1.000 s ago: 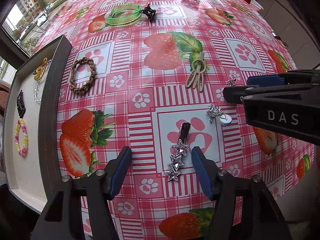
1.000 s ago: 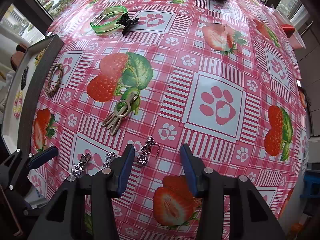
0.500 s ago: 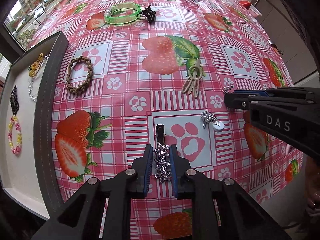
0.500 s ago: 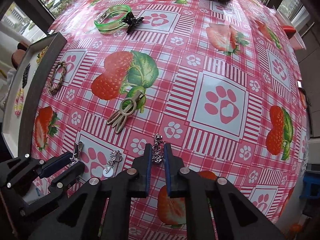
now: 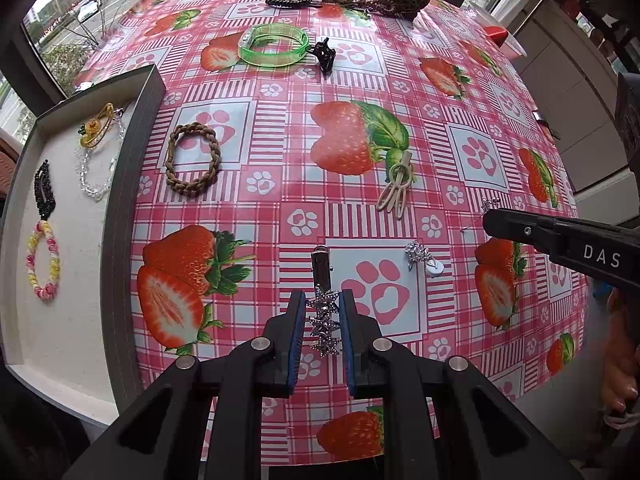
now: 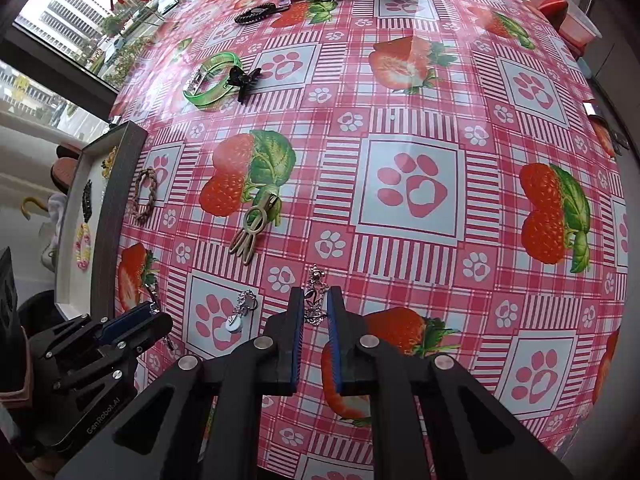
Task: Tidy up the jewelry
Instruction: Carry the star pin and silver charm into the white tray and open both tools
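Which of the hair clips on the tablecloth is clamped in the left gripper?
The rhinestone star clip, between the left gripper fingers; the beige clip and black claw clip lie untouched farther away.

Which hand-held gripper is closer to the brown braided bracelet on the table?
Left. The left hand-held gripper, shut on the star clip, is nearer the braided bracelet. The right hand-held gripper, holding a silver piece, is further away, on the far side of the left one.
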Action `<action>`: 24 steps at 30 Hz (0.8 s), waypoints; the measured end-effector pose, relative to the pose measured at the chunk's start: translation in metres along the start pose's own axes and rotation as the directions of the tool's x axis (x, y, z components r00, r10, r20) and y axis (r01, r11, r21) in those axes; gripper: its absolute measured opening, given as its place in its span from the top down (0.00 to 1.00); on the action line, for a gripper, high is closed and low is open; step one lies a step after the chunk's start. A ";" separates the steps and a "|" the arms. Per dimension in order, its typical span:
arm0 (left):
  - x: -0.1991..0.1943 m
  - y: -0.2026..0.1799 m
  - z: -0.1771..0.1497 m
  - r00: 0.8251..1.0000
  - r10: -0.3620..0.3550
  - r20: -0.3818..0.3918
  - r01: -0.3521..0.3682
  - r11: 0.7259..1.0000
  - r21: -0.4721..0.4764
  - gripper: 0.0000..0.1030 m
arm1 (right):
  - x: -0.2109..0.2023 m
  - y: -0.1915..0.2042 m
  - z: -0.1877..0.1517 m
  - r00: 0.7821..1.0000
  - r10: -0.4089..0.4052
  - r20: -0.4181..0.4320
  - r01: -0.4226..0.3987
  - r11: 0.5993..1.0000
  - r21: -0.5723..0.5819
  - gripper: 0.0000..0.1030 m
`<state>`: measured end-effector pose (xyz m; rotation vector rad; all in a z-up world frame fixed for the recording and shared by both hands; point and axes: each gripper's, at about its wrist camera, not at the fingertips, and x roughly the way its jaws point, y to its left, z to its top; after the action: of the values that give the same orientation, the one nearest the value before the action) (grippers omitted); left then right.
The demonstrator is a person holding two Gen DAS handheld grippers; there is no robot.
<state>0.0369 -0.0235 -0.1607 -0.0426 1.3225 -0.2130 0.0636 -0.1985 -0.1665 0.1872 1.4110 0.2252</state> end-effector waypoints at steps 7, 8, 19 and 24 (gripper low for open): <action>-0.011 0.007 0.005 1.000 0.006 0.028 -0.005 1.000 -0.022 0.77 | -0.013 0.005 0.003 1.000 0.014 0.013 -0.014 1.000 -0.015 0.88; -0.014 0.010 0.006 0.999 0.006 0.035 -0.005 1.000 -0.029 0.77 | -0.015 0.006 0.004 1.000 0.016 0.015 -0.016 1.000 -0.018 0.88; -0.047 0.053 0.009 0.993 0.050 0.108 -0.038 0.993 -0.110 0.77 | -0.025 0.051 0.024 0.997 0.070 0.037 -0.067 0.994 -0.086 0.88; -0.060 0.085 0.001 0.987 0.090 0.131 -0.068 0.984 -0.166 0.77 | -0.024 0.089 0.037 0.993 0.110 0.035 -0.103 0.982 -0.160 0.88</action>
<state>0.0357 0.0707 -0.1160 -0.1392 1.1984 -0.0340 0.0925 -0.1192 -0.1146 0.1366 1.3342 0.4175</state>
